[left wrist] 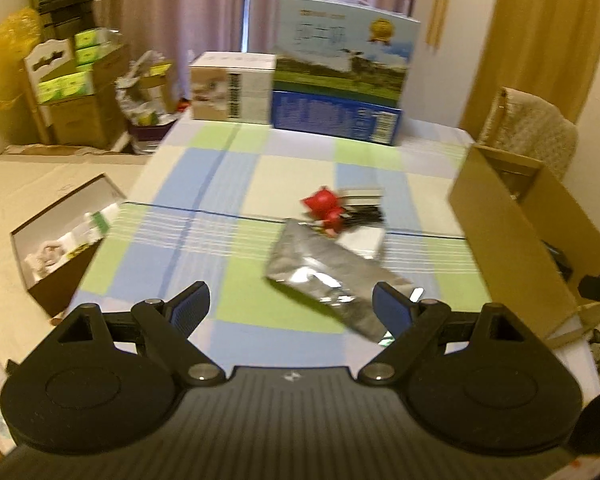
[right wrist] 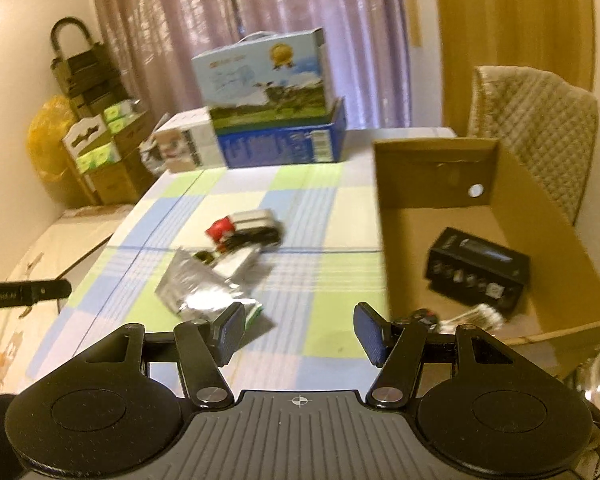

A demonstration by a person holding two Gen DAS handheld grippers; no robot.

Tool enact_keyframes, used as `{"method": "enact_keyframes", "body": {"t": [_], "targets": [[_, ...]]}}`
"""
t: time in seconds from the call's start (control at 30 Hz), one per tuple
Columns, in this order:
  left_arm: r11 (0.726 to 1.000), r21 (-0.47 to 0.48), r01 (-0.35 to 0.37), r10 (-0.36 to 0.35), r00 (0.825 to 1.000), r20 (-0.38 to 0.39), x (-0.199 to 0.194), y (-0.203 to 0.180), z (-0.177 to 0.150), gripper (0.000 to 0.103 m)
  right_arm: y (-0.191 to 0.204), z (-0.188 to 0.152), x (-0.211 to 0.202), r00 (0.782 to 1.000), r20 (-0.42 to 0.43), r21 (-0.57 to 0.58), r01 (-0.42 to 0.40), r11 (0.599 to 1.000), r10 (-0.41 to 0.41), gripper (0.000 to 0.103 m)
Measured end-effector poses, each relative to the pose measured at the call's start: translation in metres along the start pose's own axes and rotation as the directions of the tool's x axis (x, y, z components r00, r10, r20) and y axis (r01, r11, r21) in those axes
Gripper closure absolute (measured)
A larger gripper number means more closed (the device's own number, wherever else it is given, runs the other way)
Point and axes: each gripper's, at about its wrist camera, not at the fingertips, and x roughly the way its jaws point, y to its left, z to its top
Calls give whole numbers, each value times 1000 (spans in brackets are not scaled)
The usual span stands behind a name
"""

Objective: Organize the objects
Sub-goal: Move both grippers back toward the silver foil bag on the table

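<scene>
A crumpled silver foil pouch (left wrist: 324,276) (right wrist: 198,294) lies on the checked tablecloth (left wrist: 220,208). Just behind it sits a small heap: a red item (left wrist: 325,205) (right wrist: 220,229), a black-and-white pack (left wrist: 366,210) (right wrist: 256,228) and a white packet (left wrist: 362,240). My left gripper (left wrist: 292,308) hovers open over the cloth, its right finger above the pouch's near end. My right gripper (right wrist: 300,332) is open with nothing between its fingers, the pouch just ahead of its left finger. An open cardboard box (right wrist: 496,240) (left wrist: 516,232) on the right holds a black box (right wrist: 476,272) and cotton swabs (right wrist: 472,318).
At the table's far end stand a blue printed carton (left wrist: 340,92) (right wrist: 276,120) and a white box (left wrist: 232,86) (right wrist: 184,142). An open brown box (left wrist: 60,240) sits left of the table. A padded chair (right wrist: 536,128) stands behind the cardboard box. Stacked cartons fill the left corner.
</scene>
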Motion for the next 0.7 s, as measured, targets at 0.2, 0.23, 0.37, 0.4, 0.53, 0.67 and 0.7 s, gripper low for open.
{"method": "enact_keyframes", "body": {"t": [0.2, 0.23, 0.37, 0.4, 0.53, 0.67, 0.7], "targets": [[1000, 8, -14, 14, 1000, -2, 0, 23, -3, 17, 13, -6, 17, 999, -42, -38, -28, 999, 26, 45], [1000, 24, -9, 9, 1000, -5, 0, 25, -2, 17, 14, -6, 20, 998, -47, -43, -31, 999, 29, 45], [995, 94, 18, -16, 1000, -27, 7, 25, -2, 17, 18, -5, 30, 997, -68, -72, -48, 996, 43, 45], [992, 124, 29, -25, 999, -31, 9, 24, -1, 16, 19, -5, 33, 996, -75, -81, -53, 995, 47, 45], [949, 298, 101, -87, 994, -60, 19, 12, 0, 14, 21, -3, 46, 992, -108, -125, -83, 989, 69, 45], [862, 477, 169, -133, 985, -109, 35, -1, 2, 14, 21, 0, 63, 986, -148, -158, -106, 982, 82, 45], [837, 513, 188, -148, 982, -119, 39, -4, 3, 14, 21, 0, 67, 984, -157, -171, -108, 979, 82, 45]]}}
